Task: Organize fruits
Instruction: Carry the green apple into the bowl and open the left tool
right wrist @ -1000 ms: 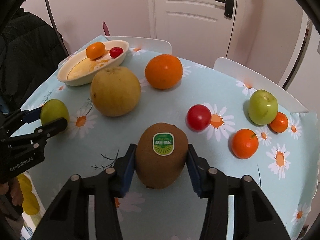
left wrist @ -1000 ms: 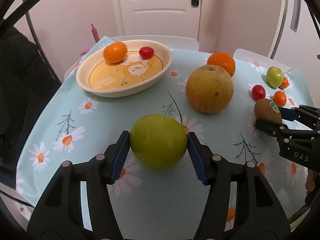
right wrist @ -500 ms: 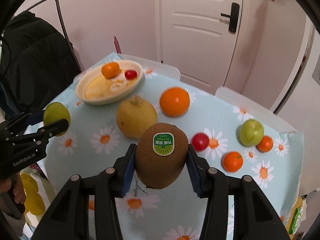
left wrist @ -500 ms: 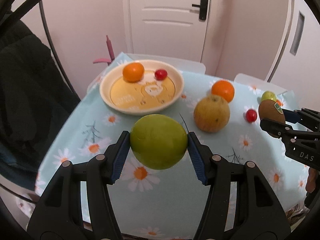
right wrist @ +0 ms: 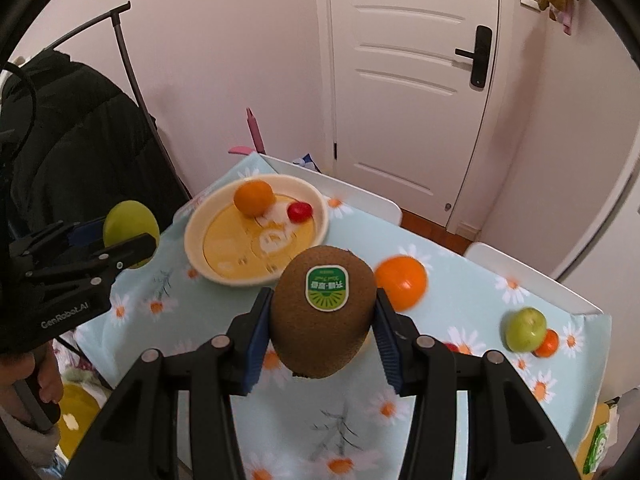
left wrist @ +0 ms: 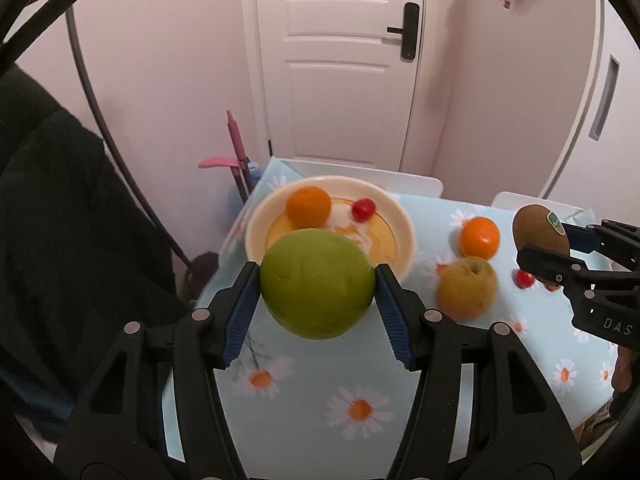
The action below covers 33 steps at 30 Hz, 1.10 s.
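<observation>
Right wrist view alone shows a small green fruit (right wrist: 525,329) beyond the right gripper (right wrist: 322,320) clamping the kiwi (right wrist: 322,312), while the left gripper (left wrist: 317,292) clamps a green apple (left wrist: 317,284).

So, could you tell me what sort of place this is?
Probably a room in a home: a table under a daisy-print cloth, a white panelled door with a handle, and a dark coat on a rack.

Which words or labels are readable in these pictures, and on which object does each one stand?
"GenRobot.AI": on the left gripper body, seen from the right wrist.
"DAS": on the right gripper body, cut off at the picture's edge.
Green sticker on the kiwi: print too small to read.
Plate: picture only, blurred.
</observation>
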Each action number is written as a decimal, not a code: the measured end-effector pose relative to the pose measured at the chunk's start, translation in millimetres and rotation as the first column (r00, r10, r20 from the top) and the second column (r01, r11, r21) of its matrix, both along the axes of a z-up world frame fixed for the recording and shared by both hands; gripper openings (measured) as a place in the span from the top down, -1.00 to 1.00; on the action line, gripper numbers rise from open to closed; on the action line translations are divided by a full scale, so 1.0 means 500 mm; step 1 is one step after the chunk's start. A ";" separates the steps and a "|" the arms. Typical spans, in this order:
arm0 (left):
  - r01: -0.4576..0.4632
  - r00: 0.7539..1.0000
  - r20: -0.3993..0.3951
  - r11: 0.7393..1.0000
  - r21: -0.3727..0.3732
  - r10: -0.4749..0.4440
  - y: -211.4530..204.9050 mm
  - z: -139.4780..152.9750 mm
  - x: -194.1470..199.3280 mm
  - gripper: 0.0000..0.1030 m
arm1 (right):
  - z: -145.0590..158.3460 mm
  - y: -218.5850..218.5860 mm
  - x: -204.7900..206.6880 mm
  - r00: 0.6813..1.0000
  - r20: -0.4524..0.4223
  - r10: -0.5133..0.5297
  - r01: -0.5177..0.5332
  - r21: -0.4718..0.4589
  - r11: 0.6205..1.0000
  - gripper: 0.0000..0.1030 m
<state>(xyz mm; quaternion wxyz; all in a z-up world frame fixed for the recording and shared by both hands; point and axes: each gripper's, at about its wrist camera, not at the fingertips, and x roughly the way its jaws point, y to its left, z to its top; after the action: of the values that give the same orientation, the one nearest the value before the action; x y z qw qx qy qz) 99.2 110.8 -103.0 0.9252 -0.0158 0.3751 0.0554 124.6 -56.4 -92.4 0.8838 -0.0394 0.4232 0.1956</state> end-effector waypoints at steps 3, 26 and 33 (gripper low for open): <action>0.018 1.000 -0.004 1.000 0.005 -0.018 0.028 -0.007 0.026 -0.21 | 0.001 0.029 0.021 1.000 0.000 -0.005 0.005 0.003 1.000 0.14; 0.189 0.978 -0.109 0.979 0.080 -0.180 0.093 -0.143 0.206 -0.21 | -0.064 0.148 0.167 0.994 -0.071 -0.081 0.080 -0.028 0.996 0.14; 0.191 0.977 -0.115 0.978 0.079 -0.181 0.090 -0.163 0.220 -0.21 | -0.077 0.133 0.186 0.991 -0.087 -0.101 0.098 -0.045 0.994 0.14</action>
<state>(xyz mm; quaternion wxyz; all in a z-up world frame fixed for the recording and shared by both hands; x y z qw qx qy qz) 209.3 155.7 -184.4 0.9045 0.0639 0.4214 -0.0141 217.8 10.3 -131.0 0.8716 -0.0275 0.4677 0.1441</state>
